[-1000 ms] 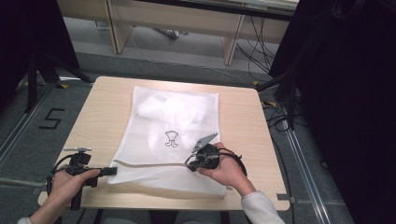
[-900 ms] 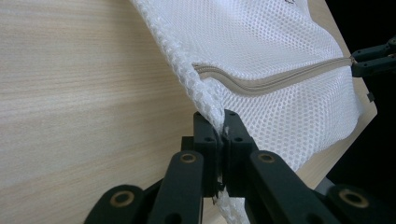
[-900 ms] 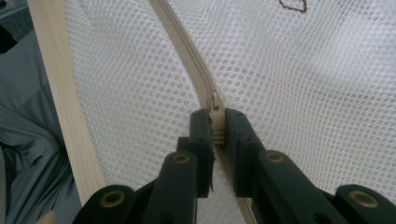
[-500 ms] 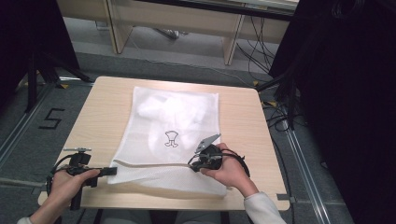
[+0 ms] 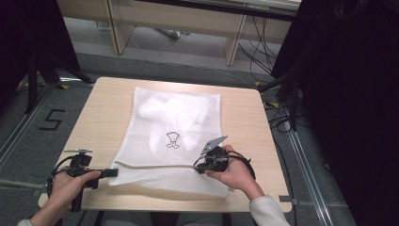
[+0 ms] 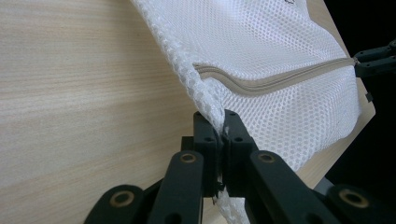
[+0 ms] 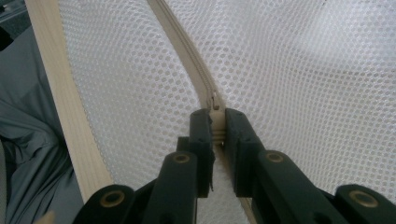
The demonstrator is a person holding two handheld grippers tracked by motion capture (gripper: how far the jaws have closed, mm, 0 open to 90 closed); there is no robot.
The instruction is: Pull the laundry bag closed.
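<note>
My left gripper (image 6: pixel 222 122) is clamped on the mesh bag's (image 5: pixel 176 129) near corner, at 8 o'clock on the table (image 5: pixel 101 110). My right gripper (image 7: pixel 216 122) pinches the zipper pull (image 7: pixel 215 103) at 5 o'clock. The beige zipper (image 5: pixel 155 165) runs 9-to-3 between them. The bag, white honeycomb mesh and rectangular, runs its long axis 6-to-12. A small black logo (image 5: pixel 172 140) sits mid-bag, with a pale lump inside beyond it.
</note>
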